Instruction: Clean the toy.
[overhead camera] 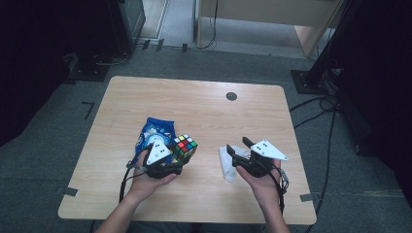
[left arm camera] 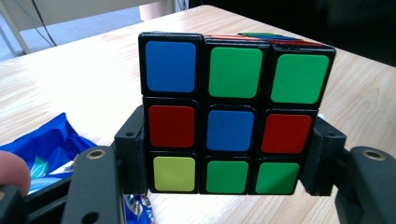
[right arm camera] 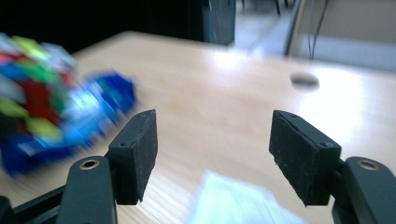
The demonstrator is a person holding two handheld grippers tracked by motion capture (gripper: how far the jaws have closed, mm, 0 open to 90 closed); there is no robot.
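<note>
Rubik's cube (left arm camera: 236, 114) is clamped between the two black jaws of the left gripper (left arm camera: 232, 161), pads pressed flat on its left and right sides at the bottom two rows. The face turned to the left gripper view reads blue, green, green along the top, red, blue, red across the middle, yellow, green, green along the bottom. From the high view the cube (overhead camera: 184, 147) sits at the tip of the left gripper (overhead camera: 167, 158), over the near-left part of the wooden table (overhead camera: 204, 116), its scrambled top showing mixed colours. Whether it rests on the wood or hangs just above it, I cannot tell.

Just beside the cube, on its far-left side, lies a blue snack bag (overhead camera: 154, 132), crinkled and flat on the tabletop; a corner of it (left arm camera: 44, 154) peeks in at the lower left of the left gripper view, under the jaw.

Over to the right gripper (right arm camera: 212, 156): jaws spread apart, nothing between the pads, bare wood beyond them. In the high view it (overhead camera: 239, 148) hovers at the near-right of the table, held from below by the person's hand. Beneath and just beside it lies a white crumpled wrapper (overhead camera: 227, 165), seen as a pale blurred sheet (right arm camera: 238, 203) low in the right gripper view. A small dark round disc (overhead camera: 231, 96) sits well apart near the far edge.
</note>
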